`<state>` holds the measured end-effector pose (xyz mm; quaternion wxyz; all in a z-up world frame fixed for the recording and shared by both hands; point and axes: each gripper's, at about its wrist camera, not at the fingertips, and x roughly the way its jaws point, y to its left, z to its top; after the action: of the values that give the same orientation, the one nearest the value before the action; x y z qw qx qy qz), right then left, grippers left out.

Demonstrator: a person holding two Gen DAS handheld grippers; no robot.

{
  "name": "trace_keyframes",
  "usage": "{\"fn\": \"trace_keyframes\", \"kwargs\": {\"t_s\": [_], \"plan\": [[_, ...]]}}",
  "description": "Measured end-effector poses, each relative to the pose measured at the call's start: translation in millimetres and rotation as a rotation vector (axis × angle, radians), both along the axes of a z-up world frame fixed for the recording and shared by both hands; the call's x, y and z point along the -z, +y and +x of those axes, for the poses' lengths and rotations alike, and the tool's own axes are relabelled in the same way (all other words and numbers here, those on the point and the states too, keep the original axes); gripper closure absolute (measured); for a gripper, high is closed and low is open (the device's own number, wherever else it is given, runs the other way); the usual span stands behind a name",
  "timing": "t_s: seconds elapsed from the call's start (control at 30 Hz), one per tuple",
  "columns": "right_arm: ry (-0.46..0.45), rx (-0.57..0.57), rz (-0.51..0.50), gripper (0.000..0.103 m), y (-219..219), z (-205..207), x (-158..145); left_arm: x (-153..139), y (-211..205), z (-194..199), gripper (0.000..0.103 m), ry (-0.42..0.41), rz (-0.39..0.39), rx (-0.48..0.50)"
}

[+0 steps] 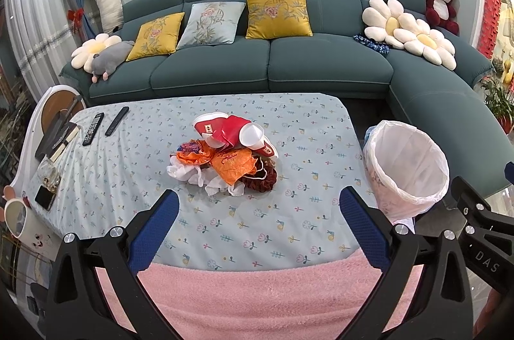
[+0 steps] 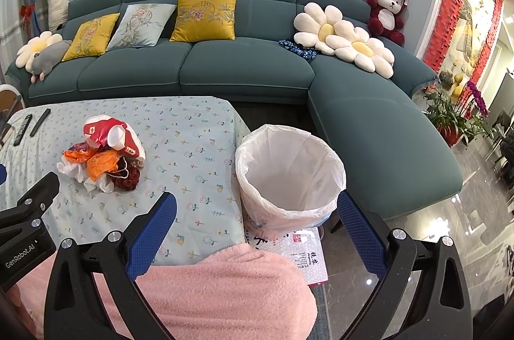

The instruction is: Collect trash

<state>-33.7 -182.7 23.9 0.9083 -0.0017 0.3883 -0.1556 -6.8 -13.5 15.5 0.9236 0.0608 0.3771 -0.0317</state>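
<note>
On table (image 1: 289, 243): trash pile (image 1: 225, 157) ahead of left hand-held gripper (image 1: 258, 202), fingers apart, empty; right hand-held gripper (image 2: 257, 205) likewise.

- The right gripper (image 2: 257, 208) hangs over the table's near right corner, its blue-padded jaws spread wide and holding nothing.
- A trash bin (image 2: 290, 179) lined with a white bag stands just beside the table (image 2: 192, 147), its mouth between the fingertips.
- A trash pile (image 2: 102, 153) of red, orange and white scraps lies on the floral cloth, left of the bin.
- The left gripper (image 2: 29, 211) shows at the left edge.
</note>
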Motion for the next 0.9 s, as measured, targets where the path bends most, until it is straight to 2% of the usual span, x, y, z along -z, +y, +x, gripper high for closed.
{"fn": "trace_keyframes", "kwargs": {"t_s": [0.9], "plan": [[0.000, 0.001, -0.004, 0.008, -1.0, 1.8, -1.4, -3.8, -2.0, 1.0, 0.008, -0.001, -0.010, 0.007]]}}
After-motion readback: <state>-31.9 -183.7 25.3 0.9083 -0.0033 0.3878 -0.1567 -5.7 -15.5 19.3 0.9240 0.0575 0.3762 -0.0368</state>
